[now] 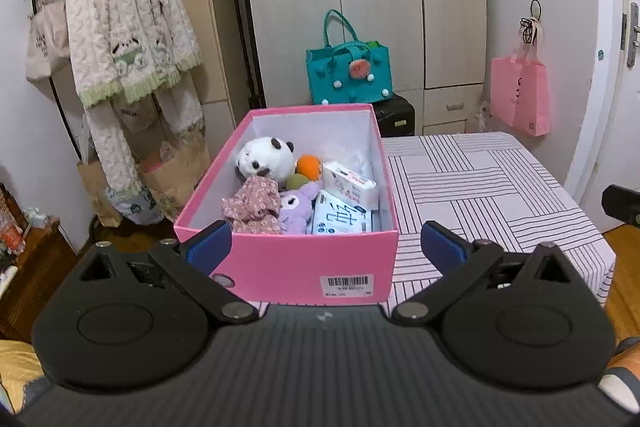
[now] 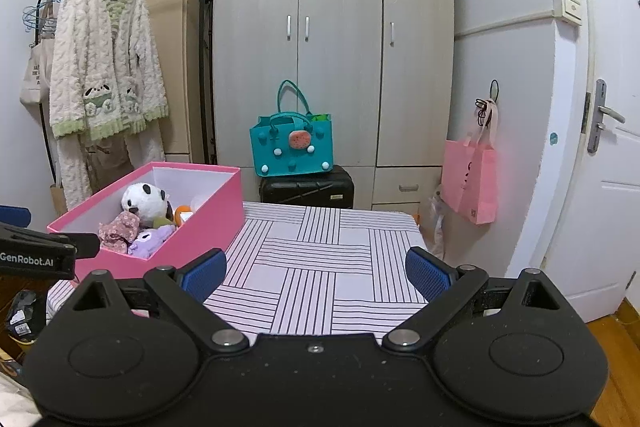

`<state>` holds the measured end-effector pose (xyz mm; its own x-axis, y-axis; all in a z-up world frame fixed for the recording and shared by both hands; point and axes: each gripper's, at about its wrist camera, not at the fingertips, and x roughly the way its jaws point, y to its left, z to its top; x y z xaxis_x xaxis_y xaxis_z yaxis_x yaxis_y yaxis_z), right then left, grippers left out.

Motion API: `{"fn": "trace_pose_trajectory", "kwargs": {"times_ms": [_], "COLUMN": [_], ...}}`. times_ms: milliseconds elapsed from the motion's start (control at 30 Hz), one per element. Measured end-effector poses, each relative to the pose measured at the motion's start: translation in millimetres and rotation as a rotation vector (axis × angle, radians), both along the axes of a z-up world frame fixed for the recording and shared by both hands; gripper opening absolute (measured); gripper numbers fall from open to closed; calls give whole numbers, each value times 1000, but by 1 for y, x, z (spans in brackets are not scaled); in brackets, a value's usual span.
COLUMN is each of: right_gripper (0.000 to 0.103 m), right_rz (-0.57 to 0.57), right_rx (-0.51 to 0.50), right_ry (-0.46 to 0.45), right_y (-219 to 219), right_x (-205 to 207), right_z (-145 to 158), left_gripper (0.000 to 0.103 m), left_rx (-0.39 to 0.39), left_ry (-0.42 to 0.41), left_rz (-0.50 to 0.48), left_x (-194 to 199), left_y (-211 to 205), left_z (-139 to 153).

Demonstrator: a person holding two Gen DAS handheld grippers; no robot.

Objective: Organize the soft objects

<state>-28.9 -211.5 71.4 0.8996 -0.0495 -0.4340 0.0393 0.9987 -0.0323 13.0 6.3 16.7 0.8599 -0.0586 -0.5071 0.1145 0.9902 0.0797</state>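
Nearest in the left wrist view: left gripper [image 1: 326, 243] spread wide, blue pads empty, straddling the near short end of the pink box [image 1: 304, 259]. Box directly ahead of those fingers, long axis running straight away from them, seated on the left part of the striped table [image 1: 480, 187]. On that near end wall, a white barcode sticker [image 1: 347, 285], print too small to read.

Inside the box, near to far: floral fabric bundle [image 1: 254, 205] at front left, purple plush [image 1: 296, 205] beside it, blue-and-white tissue pack [image 1: 342, 219] at front right with large characters not legible for certain, a white-and-pink pack [image 1: 352, 183] behind that, then an orange ball [image 1: 309, 166] over something green, and a panda plush [image 1: 266, 159] furthest back on the left.

Right gripper [image 2: 316, 273] likewise wide apart and holding nothing, hovering over bare striped cloth; box off to its left and further forward, at a slant. Left hand judged the nearer one for any reach into the box. Nothing soft visible loose on the cloth, so sorting looks mostly done, though that is only a judgement.

"GenRobot.AI" readable on the left tool's side, at the left edge of the right wrist view.

Beyond the table: black suitcase [image 2: 307, 187] carrying a teal felt bag [image 2: 291, 143], grey wardrobe [image 2: 336, 27] behind, pink tote [image 2: 470, 175] hanging on the right, fleece robe [image 2: 106, 67] on a rack at left
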Motion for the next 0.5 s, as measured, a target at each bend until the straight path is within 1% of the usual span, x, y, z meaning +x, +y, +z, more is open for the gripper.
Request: {"fn": "trace_pose_trajectory", "kwargs": {"times_ms": [167, 233, 500], "right_gripper": [98, 98, 98], "right_rz": [-4, -1, 2], "right_rx": [-4, -4, -5], "right_ry": [2, 3, 1], "right_y": [1, 2, 3], "right_x": [1, 0, 0], "right_z": [-1, -1, -1], "left_gripper": [102, 102, 102], "left_rx": [-6, -21, -19], "left_ry": [17, 29, 30], "left_rz": [4, 15, 36], "left_x": [1, 2, 2], "left_y": [2, 5, 10], "left_z": [-2, -3, -3]}}
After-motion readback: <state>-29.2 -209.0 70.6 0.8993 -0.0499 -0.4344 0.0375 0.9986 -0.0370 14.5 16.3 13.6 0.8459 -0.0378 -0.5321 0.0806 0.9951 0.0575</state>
